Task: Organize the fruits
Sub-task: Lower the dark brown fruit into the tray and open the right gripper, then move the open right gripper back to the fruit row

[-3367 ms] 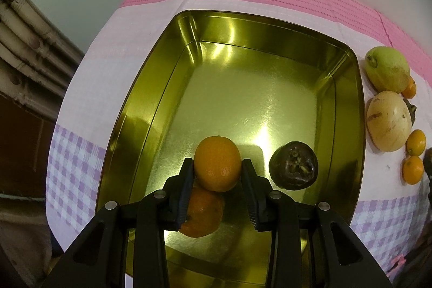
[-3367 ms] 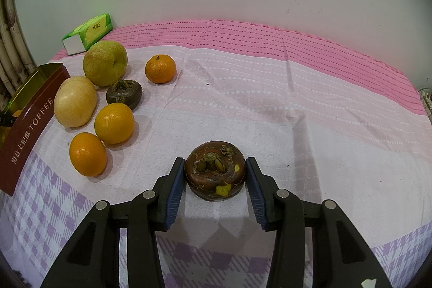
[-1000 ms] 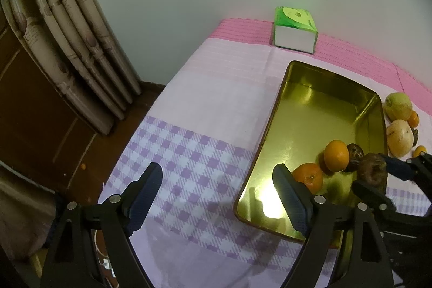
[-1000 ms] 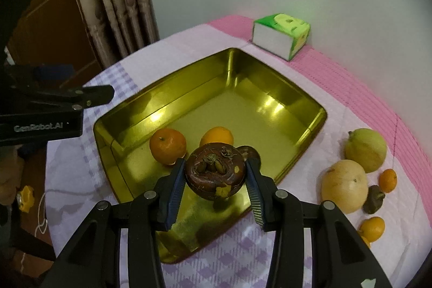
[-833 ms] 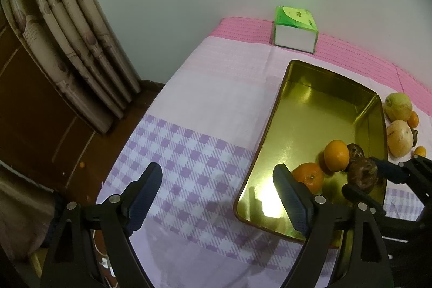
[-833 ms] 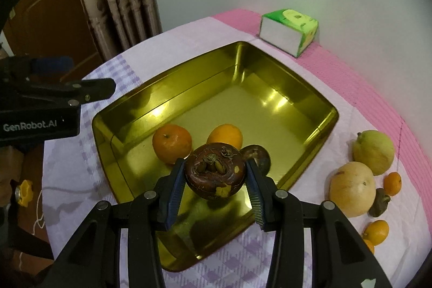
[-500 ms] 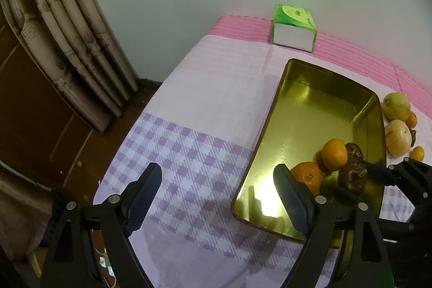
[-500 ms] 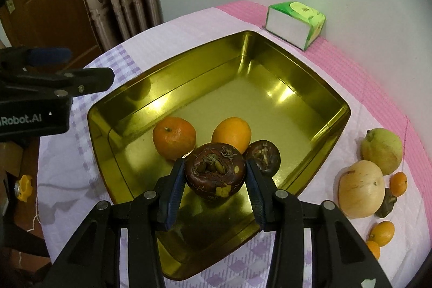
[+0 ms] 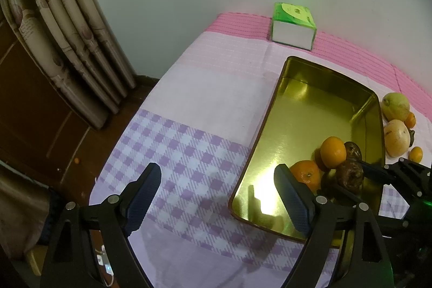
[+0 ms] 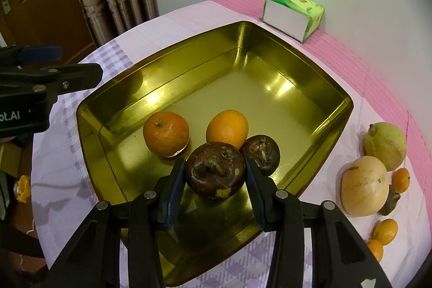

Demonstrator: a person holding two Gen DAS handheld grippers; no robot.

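Right gripper [image 10: 215,181] clamped on mangosteen [image 10: 214,171], poised over tin [image 10: 338,114] floor, just in front of second mangosteen [image 10: 261,151] and two oranges [image 10: 227,128]. Left gripper [image 9: 217,196] gapes empty beside tin.

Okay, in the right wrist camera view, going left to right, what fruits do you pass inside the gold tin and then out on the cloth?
Mandarin → held mangosteen in the right gripper → second mangosteen → past the gold tin, pale round fruit → green pear. The orange overlaps the held one, so it is left out.
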